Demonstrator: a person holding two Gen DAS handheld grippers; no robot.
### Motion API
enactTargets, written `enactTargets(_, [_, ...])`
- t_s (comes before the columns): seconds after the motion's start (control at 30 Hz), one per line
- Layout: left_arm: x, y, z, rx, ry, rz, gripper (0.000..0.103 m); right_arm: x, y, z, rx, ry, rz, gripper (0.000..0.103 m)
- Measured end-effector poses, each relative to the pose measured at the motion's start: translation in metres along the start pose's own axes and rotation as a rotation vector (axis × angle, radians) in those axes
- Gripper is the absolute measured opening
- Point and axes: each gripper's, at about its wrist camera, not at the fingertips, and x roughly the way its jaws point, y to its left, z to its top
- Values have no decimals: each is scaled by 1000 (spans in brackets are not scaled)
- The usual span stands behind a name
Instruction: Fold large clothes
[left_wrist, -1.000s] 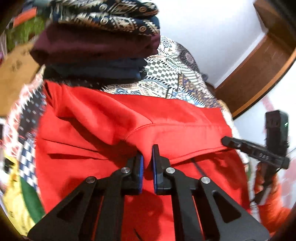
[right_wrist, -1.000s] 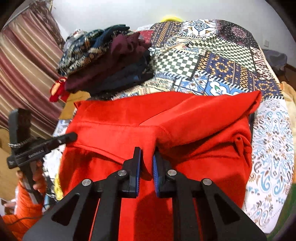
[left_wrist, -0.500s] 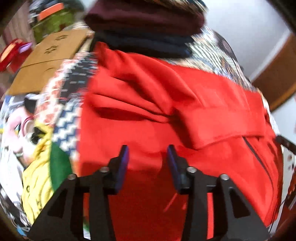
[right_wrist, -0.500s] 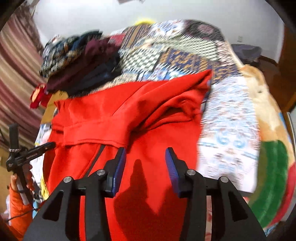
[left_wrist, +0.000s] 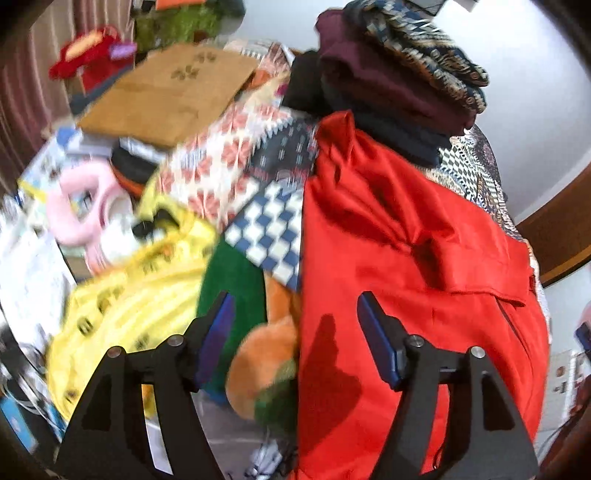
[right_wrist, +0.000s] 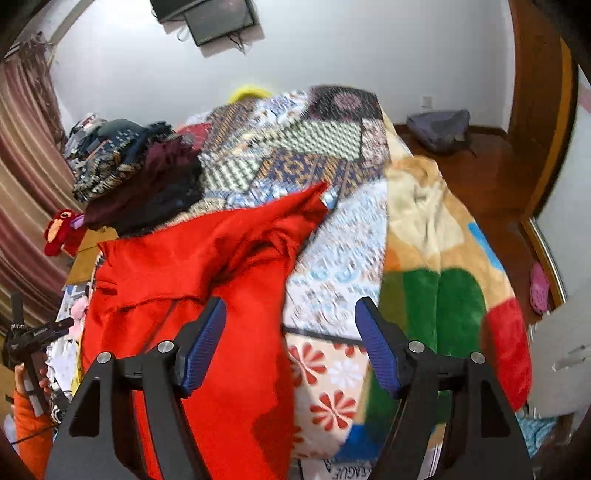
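left tool (left_wrist: 295, 339): just opened, empty | right tool (right_wrist: 291, 341): just opened, empty | red garment (left_wrist: 406, 258): released, fold laid at frame centre on bed (right_wrist: 332, 258) | next: outer edges

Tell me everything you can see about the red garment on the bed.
The red garment is a large plain bright red piece of smooth woven-looking cloth with a zip line and a pocket flap. It lies spread on the patchwork bedspread, its upper part folded over in loose creases, its top edge against the stack of folded clothes. No gripper holds it: the left gripper and right gripper hover open above its side edges, having just opened.
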Motion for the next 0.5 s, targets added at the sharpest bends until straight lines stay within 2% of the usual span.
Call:
enactTargets(0.13, [23, 7, -18, -56, 93, -92, 68, 22, -5, -15, 40, 83, 30, 69])
enactTargets(0.27, [39, -7, -30, -30, 148, -138, 68, 44, 4, -31, 45, 148, 90, 69])
enactTargets(0.3, [40, -11, -31, -19, 146, -131, 65, 48, 7, -34, 37, 157, 112, 69])
enactTargets(0.33, [40, -20, -33, 17, 136, -111, 57, 52, 13, -37, 20, 160, 127, 69])
enactTargets(0.37, [38, -28, -34, 54, 128, -93, 52, 52, 19, -38, -2, 151, 122, 68])
enactTargets(0.4, [37, -34, -34, 83, 119, -78, 44, 51, 26, -38, -33, 136, 116, 58])
enactTargets(0.43, [32, -45, -36, 143, 98, -67, 29, 51, 33, -37, -65, 127, 116, 49])
enactTargets(0.47, [28, -53, -37, 183, 87, -70, 24, 52, 38, -34, -88, 126, 124, 27])
enactTargets(0.5, [24, -58, -37, 206, 78, -67, 21, 54, 42, -31, -98, 130, 133, 10])
